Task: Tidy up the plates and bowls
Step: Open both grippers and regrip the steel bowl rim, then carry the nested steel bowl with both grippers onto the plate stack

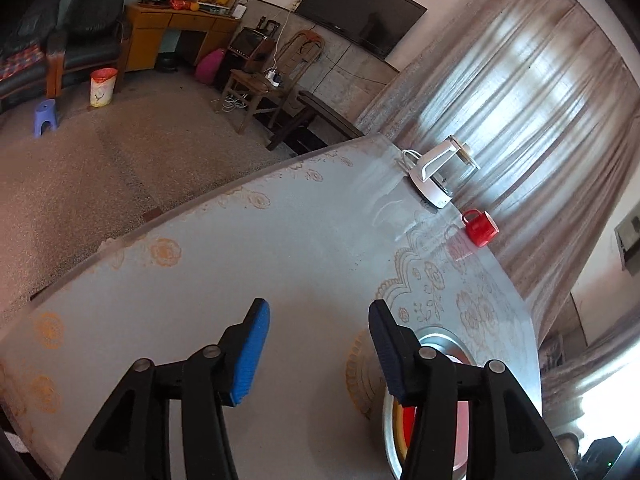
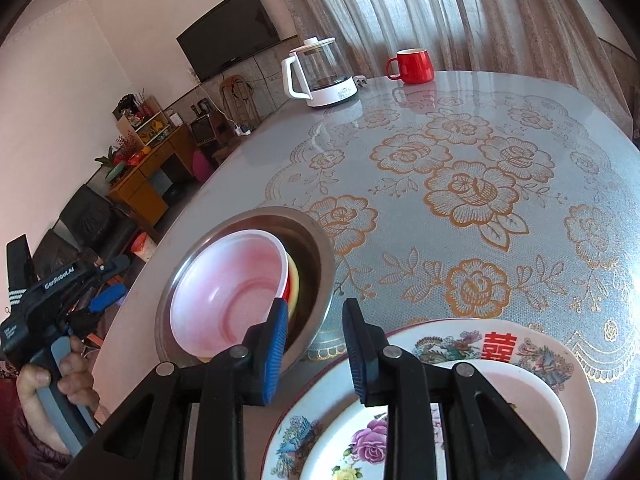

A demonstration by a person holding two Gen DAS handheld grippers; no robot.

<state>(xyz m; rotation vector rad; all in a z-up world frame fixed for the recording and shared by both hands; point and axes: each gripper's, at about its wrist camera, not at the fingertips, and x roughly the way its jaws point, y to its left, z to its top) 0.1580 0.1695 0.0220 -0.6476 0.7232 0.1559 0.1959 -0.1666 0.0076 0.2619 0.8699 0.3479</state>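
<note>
Bowls (image 2: 228,292) nest mouth-up, tilted, inside steel basin (image 2: 316,264).

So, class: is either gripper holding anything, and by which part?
Nothing is held. The left gripper and right gripper are both open, with only empty space between their fingers.

daylight thru curtain (image 1: 520,92) | glare on table (image 2: 400,92) | fisheye edge warp

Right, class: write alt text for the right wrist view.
The open right gripper hovers over stacked floral china plates, beside a steel bowl nesting a pink plastic bowl. A glass kettle and red mug stand across the floral-clothed table.
</note>
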